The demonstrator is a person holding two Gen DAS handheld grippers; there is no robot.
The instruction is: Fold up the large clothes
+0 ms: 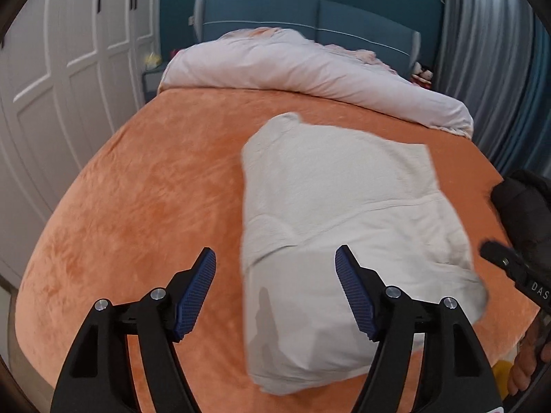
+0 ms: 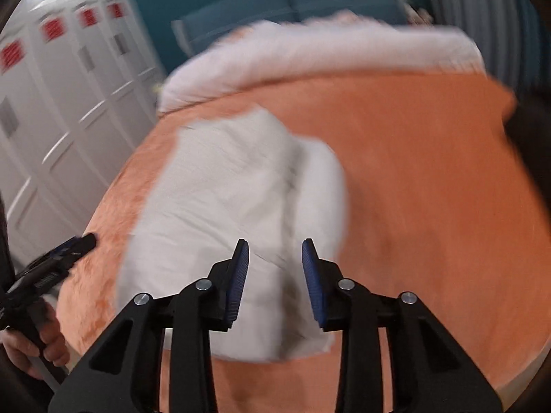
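Orange bedspread [image 1: 137, 189] bears a folded white garment [image 1: 337, 206]; both claws [image 1: 275, 289] [image 2: 275, 282] hover spread, empty.

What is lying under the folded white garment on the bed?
The folded white garment lies directly on the orange bed cover, which shows all around it. Whether anything sits between its layers or beneath it cannot be seen; the cloth covers that.

A home bedroom: a wide bed under a fuzzy orange blanket [image 1: 144, 206], a rolled pale pink duvet [image 1: 310, 69] against its padded blue headboard [image 1: 275, 13], white panelled wardrobe doors [image 1: 69, 51] alongside (grey pleated curtains [image 1: 482, 51] opposite).
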